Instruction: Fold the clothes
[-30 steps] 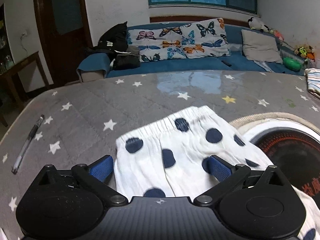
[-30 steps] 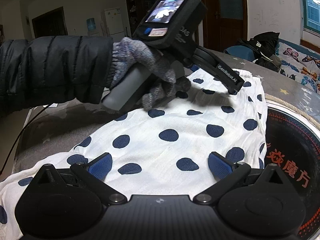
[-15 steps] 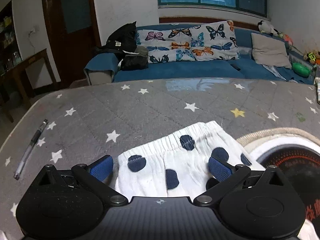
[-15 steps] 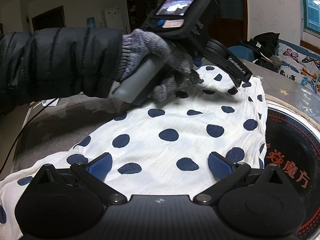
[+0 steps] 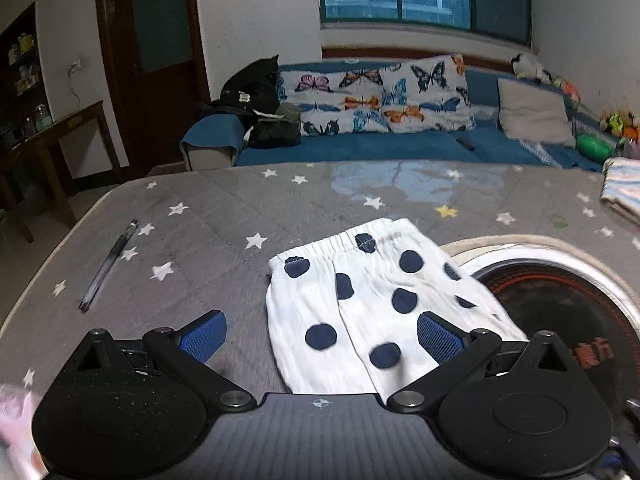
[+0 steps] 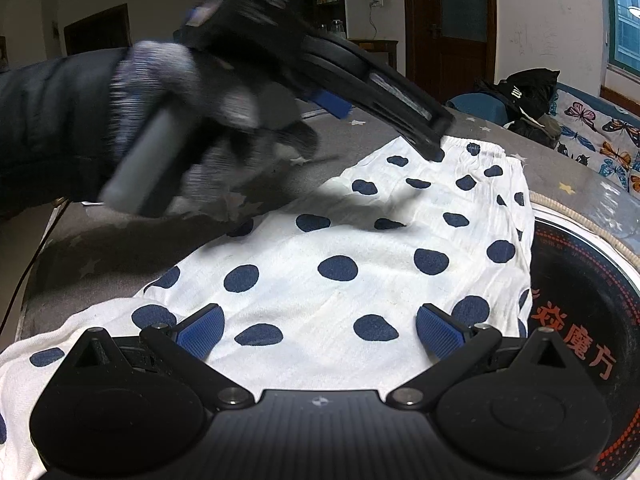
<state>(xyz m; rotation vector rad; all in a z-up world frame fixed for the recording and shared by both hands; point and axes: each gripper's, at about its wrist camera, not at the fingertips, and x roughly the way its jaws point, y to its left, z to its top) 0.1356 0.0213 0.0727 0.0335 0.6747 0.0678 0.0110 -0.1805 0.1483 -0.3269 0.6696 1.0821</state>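
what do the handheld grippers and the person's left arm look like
Left gripper and right gripper: matte black bodies, round hubs, black linkages, ribbed blue finger pads. Left hand wears a grey knit glove below a black puffer sleeve; grey handle.

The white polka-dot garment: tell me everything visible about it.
The white polka-dot garment is thin, slightly wrinkled white cloth scattered with dark navy dots, looking like small trousers. A gathered elastic waistband forms its far edge. It lies flat and spread on the grey star-patterned table cover, one side overlapping the round black cooktop with red lettering. The left gripper and right gripper both hover open over it; neither grips it.
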